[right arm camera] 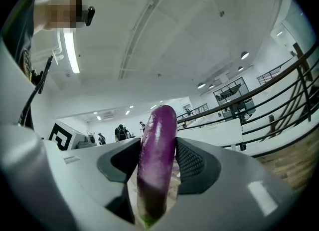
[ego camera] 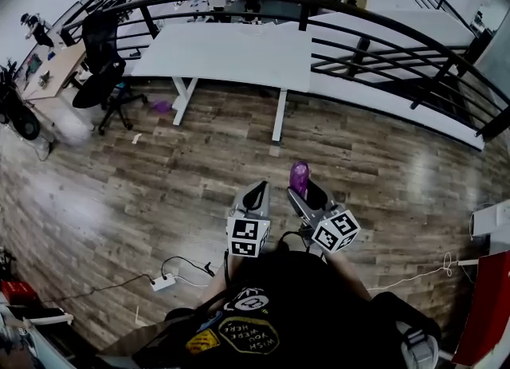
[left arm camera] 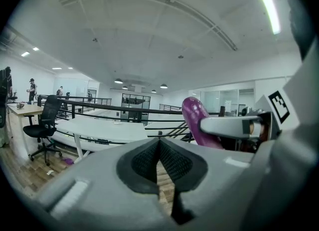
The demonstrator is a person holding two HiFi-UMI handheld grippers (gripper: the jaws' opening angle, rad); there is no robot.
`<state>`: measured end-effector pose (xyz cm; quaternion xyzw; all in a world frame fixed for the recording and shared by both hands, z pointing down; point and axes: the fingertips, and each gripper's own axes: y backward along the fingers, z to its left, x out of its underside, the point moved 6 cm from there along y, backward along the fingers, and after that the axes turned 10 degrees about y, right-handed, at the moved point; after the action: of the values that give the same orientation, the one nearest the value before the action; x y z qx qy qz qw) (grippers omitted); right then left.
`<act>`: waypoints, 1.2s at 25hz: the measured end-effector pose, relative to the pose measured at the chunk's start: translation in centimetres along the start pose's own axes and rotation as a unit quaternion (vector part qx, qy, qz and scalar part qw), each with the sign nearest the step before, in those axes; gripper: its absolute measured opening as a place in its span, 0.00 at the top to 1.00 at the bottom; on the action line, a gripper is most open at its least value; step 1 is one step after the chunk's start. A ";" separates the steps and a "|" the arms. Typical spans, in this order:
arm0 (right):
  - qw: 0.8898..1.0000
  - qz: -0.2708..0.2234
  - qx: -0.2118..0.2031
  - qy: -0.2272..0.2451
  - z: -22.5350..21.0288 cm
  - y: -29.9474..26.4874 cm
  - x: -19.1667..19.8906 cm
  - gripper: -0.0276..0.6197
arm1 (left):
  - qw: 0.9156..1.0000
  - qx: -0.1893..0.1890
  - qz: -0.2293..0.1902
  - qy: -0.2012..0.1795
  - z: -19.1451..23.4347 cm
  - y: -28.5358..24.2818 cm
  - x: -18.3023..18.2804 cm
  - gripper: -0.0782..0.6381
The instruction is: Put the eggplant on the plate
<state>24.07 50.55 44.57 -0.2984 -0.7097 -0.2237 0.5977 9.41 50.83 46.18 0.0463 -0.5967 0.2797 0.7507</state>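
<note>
Your left gripper [ego camera: 256,197] has its jaws pressed together with nothing between them, and it points a little downward beside the other one. This looks like a rest position: it has no work in this task at the moment, so it is only carried close to your body, out of the way.

Just to the right of it, your right gripper [ego camera: 307,194] is pinching the eggplant [right arm camera: 157,160]. In the right gripper view both dark pads press on the purple skin from the two sides, and the eggplant lies along the jaws, with its rounded end standing out past the tips. The jaws stand wide only because the eggplant is thick. You hold this gripper level, which I think is good for carrying, because the long eggplant cannot slide out forward.

Both grippers are in the air above the wooden floor [ego camera: 159,176], and the white table [ego camera: 231,56] is well apart from you, further ahead. No plate is visible in any view, so I judge that you are in the carrying step and first must find the plate.
</note>
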 end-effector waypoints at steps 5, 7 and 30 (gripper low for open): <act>1.000 -0.010 -0.005 0.006 1.1 -1.1 -0.4 0.62 | 1.000 -0.004 -0.002 -0.001 1.5 1.0 -0.2 0.88; 1.000 -0.011 -0.002 0.002 1.7 -1.6 -0.3 0.62 | 1.000 -0.003 -0.003 0.000 2.1 1.4 -0.3 0.88; 0.998 0.013 -0.046 -0.032 -6.2 -14.0 0.6 0.62 | 0.995 0.025 0.043 -0.086 7.8 -11.0 -3.2 0.88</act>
<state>18.82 36.36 46.82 -0.3414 -0.7136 -0.2388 0.5632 7.48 37.27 48.35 0.0630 -0.6536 0.3214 0.6823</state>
